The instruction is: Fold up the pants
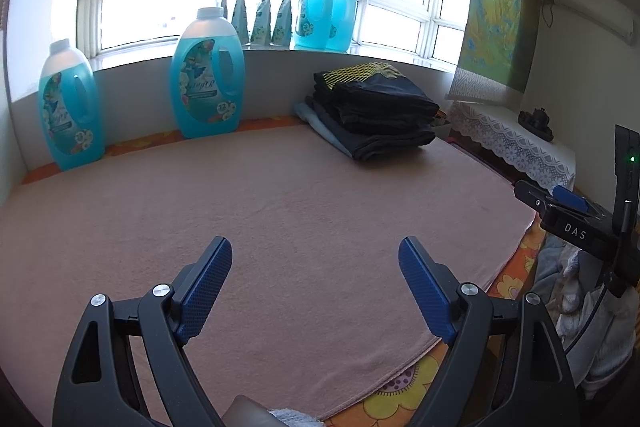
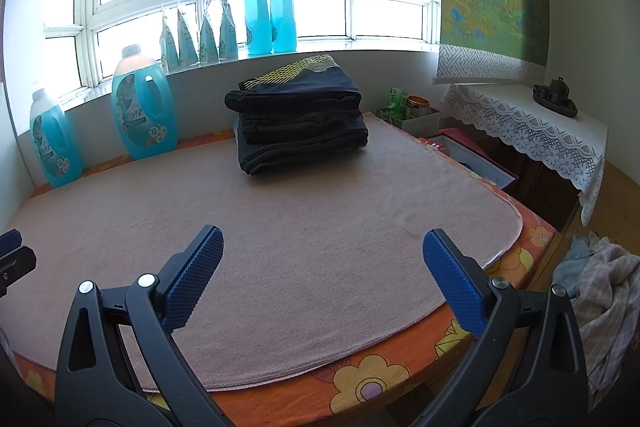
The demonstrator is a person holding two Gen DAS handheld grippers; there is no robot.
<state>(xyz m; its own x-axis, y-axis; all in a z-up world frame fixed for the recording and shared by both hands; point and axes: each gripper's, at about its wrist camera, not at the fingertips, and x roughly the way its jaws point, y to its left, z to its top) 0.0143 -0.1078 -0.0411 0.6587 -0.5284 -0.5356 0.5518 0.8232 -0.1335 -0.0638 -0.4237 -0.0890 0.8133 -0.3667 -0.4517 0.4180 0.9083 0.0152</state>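
A stack of folded dark pants [image 1: 376,111] [image 2: 300,115] lies at the far right of the pink towel [image 1: 260,211] [image 2: 304,227] that covers the bed. The top piece has a yellow wavy print. My left gripper [image 1: 316,251] is open and empty, hovering over the near part of the towel. My right gripper [image 2: 322,239] is open and empty too, over the towel's near right part. The right gripper's body shows at the right edge of the left wrist view [image 1: 576,223]. A heap of unfolded clothes [image 2: 600,287] [image 1: 572,307] lies off the bed's right side.
Blue detergent bottles [image 1: 208,75] [image 2: 144,107] stand at the bed's far left, more bottles and pouches [image 1: 324,11] [image 2: 268,13] on the windowsill. A lace-covered side table [image 2: 532,131] with a dark tea set [image 2: 556,97] stands right. Boxes [image 2: 412,115] sit beside the bed.
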